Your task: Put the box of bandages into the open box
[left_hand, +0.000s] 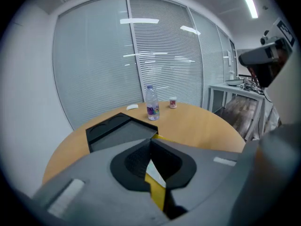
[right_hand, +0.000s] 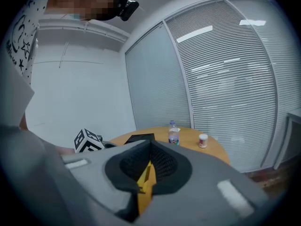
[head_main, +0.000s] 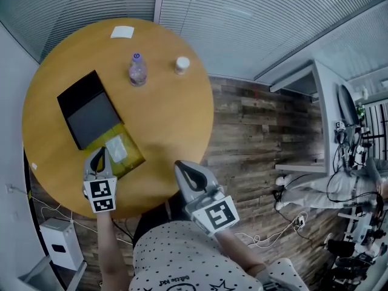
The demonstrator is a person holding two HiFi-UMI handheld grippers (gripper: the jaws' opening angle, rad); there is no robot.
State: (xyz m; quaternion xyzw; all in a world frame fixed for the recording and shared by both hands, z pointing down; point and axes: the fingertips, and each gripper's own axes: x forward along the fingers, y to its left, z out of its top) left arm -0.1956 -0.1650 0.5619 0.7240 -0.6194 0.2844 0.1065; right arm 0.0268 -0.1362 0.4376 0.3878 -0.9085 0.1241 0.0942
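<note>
A black-lidded yellow open box (head_main: 136, 157) lies on the round wooden table (head_main: 176, 114), its lid (head_main: 91, 111) folded back. A pale box of bandages (head_main: 116, 148) lies inside the yellow tray. My left gripper (head_main: 99, 152) hovers at the tray's near left edge, just beside the bandages, jaws shut with nothing between them. In the left gripper view the left gripper (left_hand: 150, 143) shows its jaws meeting, with yellow and a white sliver of the bandages (left_hand: 154, 171) below. My right gripper (head_main: 180, 166) hangs shut at the table's near edge, holding nothing; the right gripper (right_hand: 150, 147) looks across the table.
A small water bottle (head_main: 137, 69), a white jar (head_main: 182, 64) and a white card (head_main: 122, 32) stand at the table's far side. A white desk (head_main: 315, 120) with cables is at the right. A white unit (head_main: 60, 241) sits on the floor at the left.
</note>
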